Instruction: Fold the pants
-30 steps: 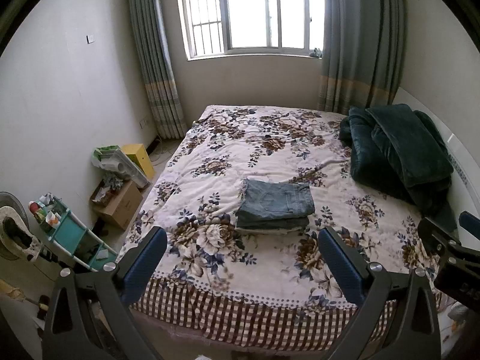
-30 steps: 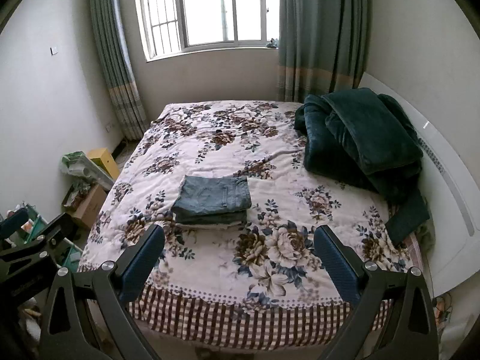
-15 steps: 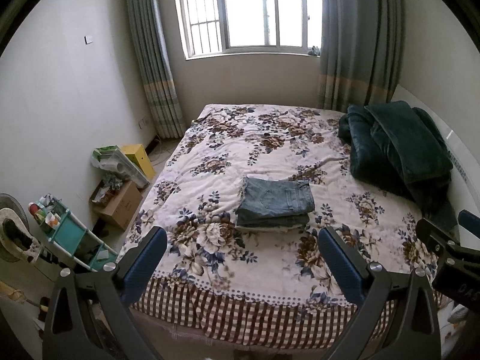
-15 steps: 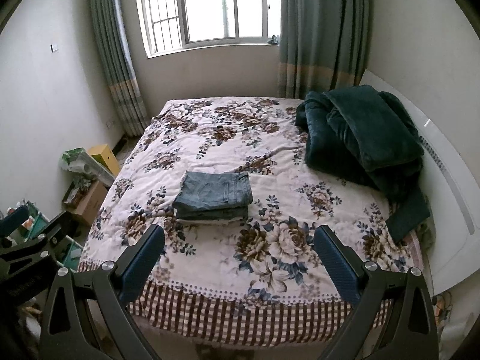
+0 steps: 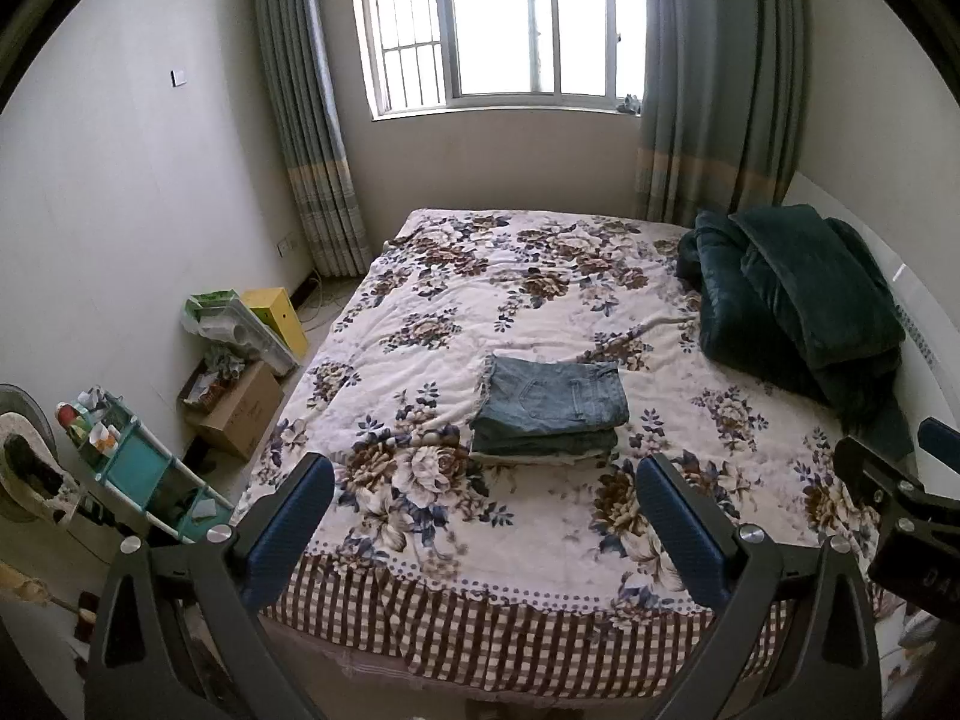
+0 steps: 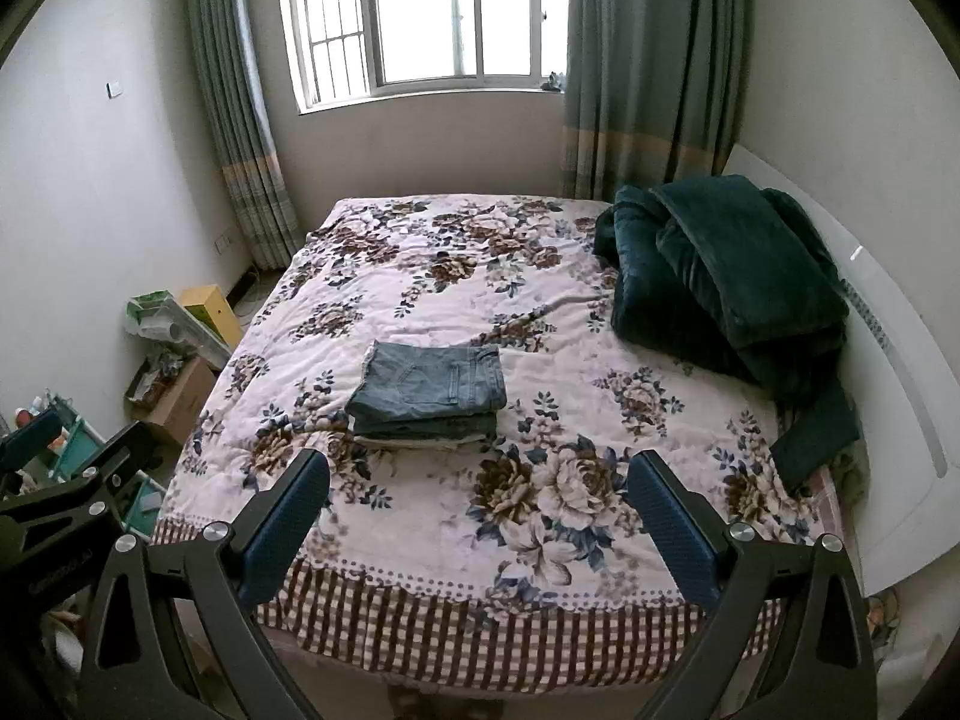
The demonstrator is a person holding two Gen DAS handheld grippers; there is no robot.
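Blue-grey denim pants (image 5: pixel 549 411) lie folded into a compact rectangular stack near the middle of the floral bedspread (image 5: pixel 456 312); they also show in the right wrist view (image 6: pixel 429 396). My left gripper (image 5: pixel 483 525) is open and empty, held back over the foot of the bed, well short of the pants. My right gripper (image 6: pixel 477 519) is open and empty too, likewise back from the pants. Each gripper shows at the edge of the other's view.
A dark green blanket (image 5: pixel 798 306) is heaped at the bed's right side by the white headboard (image 6: pixel 888 372). On the floor at the left are a cardboard box (image 5: pixel 237 411), a yellow box (image 5: pixel 276 312) and a teal rack (image 5: pixel 129 468). A curtained window is behind the bed.
Both grippers have drifted back and up a little from the bed. The folded pants have not moved and both grippers stay open.
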